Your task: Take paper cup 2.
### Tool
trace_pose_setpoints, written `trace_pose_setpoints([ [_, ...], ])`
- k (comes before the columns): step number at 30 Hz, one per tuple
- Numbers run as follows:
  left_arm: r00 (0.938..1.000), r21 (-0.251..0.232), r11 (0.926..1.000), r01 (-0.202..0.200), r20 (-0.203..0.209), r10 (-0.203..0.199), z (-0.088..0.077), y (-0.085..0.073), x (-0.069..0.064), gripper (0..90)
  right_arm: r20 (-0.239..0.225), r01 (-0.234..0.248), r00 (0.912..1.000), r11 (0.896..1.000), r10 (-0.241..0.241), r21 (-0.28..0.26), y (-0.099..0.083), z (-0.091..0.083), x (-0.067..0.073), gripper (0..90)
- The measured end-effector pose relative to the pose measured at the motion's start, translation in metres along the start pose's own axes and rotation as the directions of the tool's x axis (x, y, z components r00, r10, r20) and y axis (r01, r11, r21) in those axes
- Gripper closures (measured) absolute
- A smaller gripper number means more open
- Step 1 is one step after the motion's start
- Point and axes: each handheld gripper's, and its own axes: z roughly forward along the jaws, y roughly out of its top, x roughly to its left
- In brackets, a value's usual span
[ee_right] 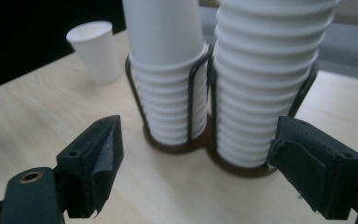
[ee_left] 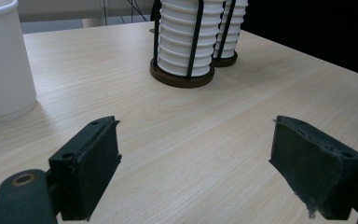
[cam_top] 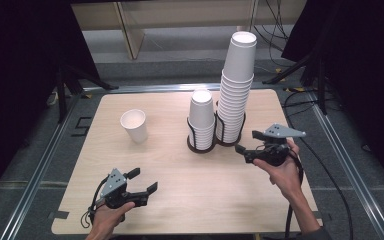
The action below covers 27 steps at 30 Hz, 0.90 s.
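Left tool (cam_top: 145, 181): held low over the near-left part of the surface, pointing toward the cups; jaws stand well apart with nothing between them, bare wood showing in the gap in the left gripper view.
Right tool (cam_top: 247, 142): held in the person's right hand (cam_top: 285, 172) just beside the two cup holders, on their right; jaws spread wide and empty, the pads touching no cup.
Short cup stack (cam_top: 201, 119): white paper cups nested upright in the left holder, near the middle of the surface; in the right gripper view it stands straight ahead, between the jaws but farther off.
Tall cup stack (cam_top: 237, 85): white cups nested in the right holder, rising well above the short stack and touching it at the side.
Holders (cam_top: 200, 146): two dark round bases with black wire uprights, joined side by side.
Single cup (cam_top: 134, 125): stands alone, upright and mouth up, to the left of the holders and well apart from them; in the left gripper view it sits at the left edge, beyond the left jaw.
Surface (cam_top: 180, 200): pale wood with rounded corners.
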Motion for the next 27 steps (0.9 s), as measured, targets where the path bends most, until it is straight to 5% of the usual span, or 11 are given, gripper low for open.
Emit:
trace_pose_setpoints([
  [11, 0.9995, 0.01, 0.9995, 0.031, -0.002, -0.031, -0.002, 0.001, 0.005, 14.5, 0.019, -0.005, 0.9998, 0.998, 0.006, -0.07, 0.057, -0.01, -0.019, 16.2],
  [22, 0.9996, 0.019, 0.9998, -0.009, 0.026, 0.009, 0.001, -0.001, 0.001, 14.5, 0.021, -0.012, 0.9997, 0.992, 0.015, -0.123, 0.105, -0.01, -0.028, 15.4],
  [27, 0.9994, 0.025, 0.9995, -0.021, 0.029, 0.02, 0.001, -0.001, 0.002, 14.5, 0.047, 0.03, 0.9986, 0.989, -0.023, -0.145, 0.13, -0.007, -0.025, 15.4],
])
